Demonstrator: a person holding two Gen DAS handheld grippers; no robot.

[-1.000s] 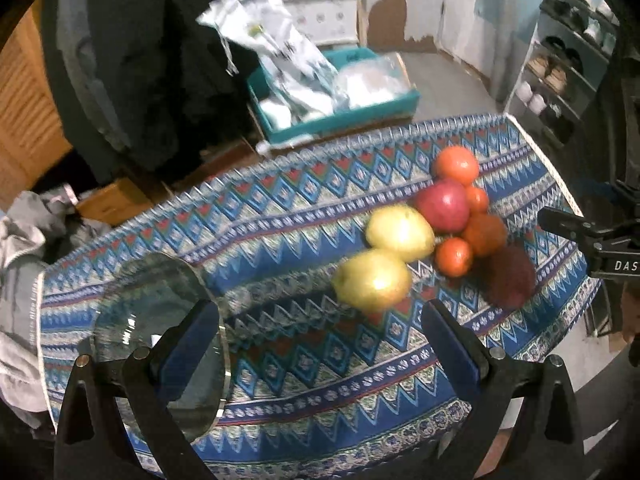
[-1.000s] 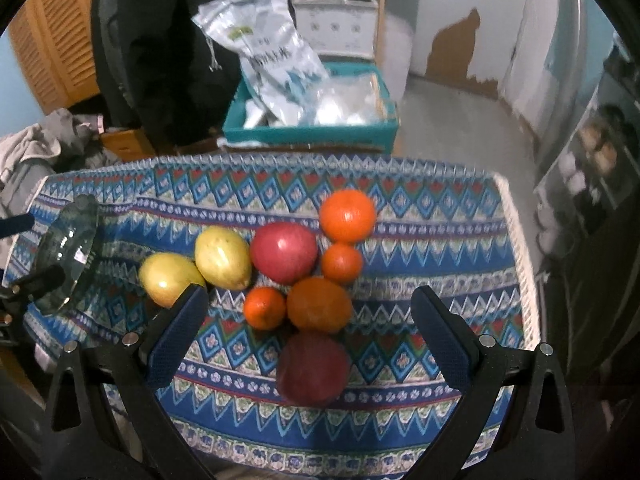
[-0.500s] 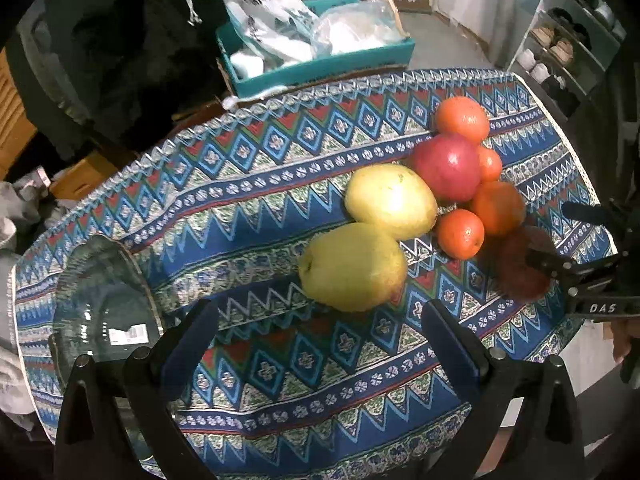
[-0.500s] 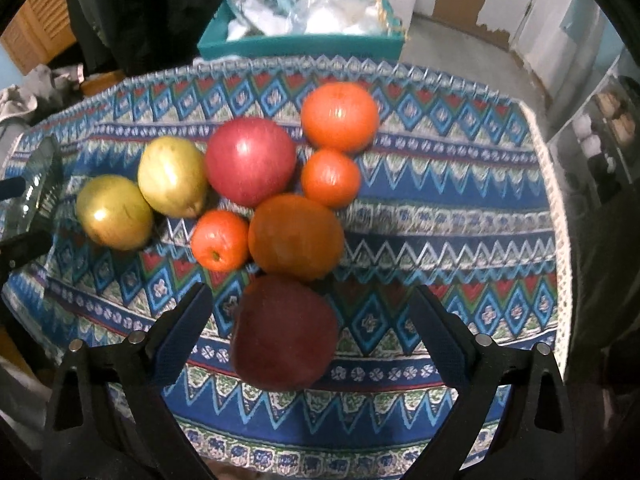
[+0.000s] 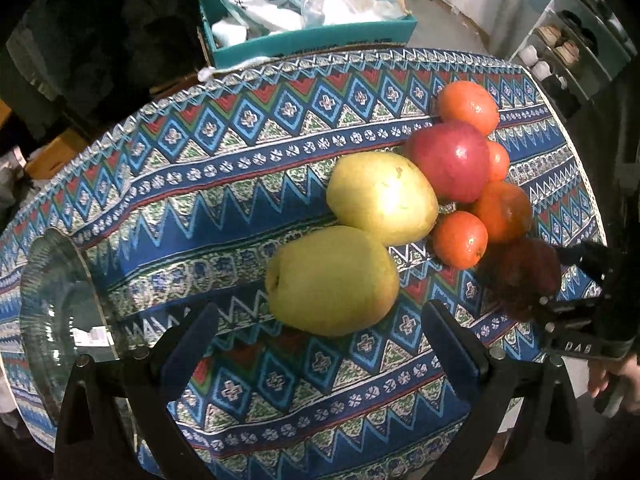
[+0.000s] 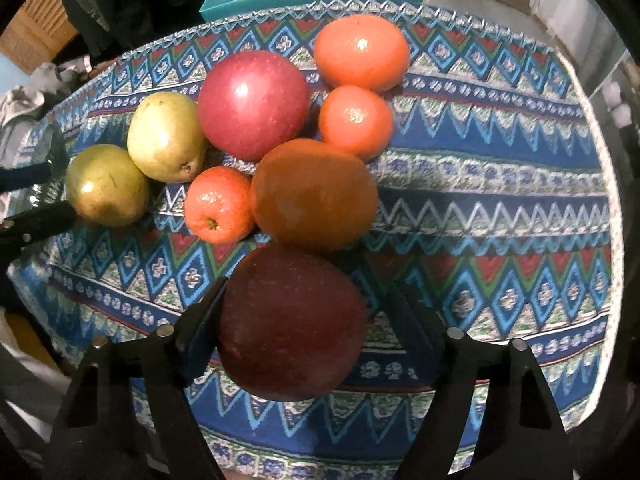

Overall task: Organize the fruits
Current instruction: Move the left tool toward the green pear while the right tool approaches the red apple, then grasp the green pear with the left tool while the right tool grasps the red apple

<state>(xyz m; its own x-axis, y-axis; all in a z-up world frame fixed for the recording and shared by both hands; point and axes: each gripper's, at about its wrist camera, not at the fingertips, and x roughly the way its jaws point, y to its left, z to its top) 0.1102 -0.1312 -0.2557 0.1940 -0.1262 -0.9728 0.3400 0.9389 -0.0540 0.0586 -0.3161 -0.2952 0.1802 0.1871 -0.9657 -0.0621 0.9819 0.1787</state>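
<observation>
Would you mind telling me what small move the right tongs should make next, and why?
Probably finish closing. The right tongs already straddle the dark red apple and their jaws are closing: the left pad looks at its skin, the right pad looks short of it. Any lift should wait until both pads press.

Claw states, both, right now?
Left claw: open, empty, just short of the pear.
Right claw: closing around the dark apple; not gripped yet.

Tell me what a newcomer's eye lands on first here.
A tight cluster of fruit on the patterned tablecloth: the dark red apple sits nearest, between the closing jaws of the right gripper. In the left wrist view, the nearer yellow pear lies just ahead of the open left gripper, beside a glass bowl.
</observation>
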